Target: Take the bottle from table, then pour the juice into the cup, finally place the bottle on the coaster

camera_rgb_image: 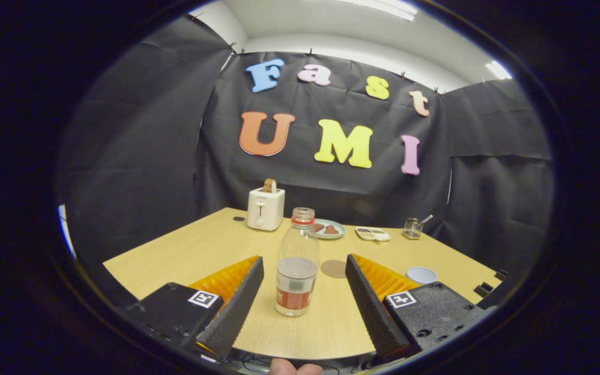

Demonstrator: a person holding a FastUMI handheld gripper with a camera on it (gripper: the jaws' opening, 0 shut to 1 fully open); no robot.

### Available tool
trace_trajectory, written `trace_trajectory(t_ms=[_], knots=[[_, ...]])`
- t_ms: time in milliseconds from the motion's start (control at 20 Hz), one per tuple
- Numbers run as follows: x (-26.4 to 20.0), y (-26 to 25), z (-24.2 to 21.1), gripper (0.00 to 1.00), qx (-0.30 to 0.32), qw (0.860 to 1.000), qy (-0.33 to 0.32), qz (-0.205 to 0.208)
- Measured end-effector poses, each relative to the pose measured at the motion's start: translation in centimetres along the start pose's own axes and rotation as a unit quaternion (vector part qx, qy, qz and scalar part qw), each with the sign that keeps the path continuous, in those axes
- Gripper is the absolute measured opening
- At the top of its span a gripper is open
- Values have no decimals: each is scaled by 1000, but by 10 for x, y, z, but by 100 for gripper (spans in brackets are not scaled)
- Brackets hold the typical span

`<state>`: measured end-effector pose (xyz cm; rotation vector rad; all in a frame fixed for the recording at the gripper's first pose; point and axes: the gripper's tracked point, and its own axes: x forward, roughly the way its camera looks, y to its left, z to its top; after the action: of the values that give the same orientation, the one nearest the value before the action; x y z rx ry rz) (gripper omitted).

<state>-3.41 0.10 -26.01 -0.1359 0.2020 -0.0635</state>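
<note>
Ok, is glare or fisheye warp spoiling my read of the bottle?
Gripper view: the bottle is sharp and evenly lit, no glare, standing between the open gripper's fingers, untouched; warp bends the table edges, and ceiling lights blow out overhead.

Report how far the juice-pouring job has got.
Done: nothing yet. The bottle stands upright on the table, uncapped, partly filled. In hand: the gripper is open, its fingers on either side of the bottle, not pressing it. Left: grasp it, pour into the cup, then set it on the coaster just beyond.
</note>
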Motion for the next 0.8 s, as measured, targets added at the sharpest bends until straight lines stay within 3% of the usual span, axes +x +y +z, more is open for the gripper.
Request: trace_trajectory(t_ms=[500,800], knots=[[48,9,-49,100,15,1000,18,-2],[81,15,-56,100,12,1000,23,8]])
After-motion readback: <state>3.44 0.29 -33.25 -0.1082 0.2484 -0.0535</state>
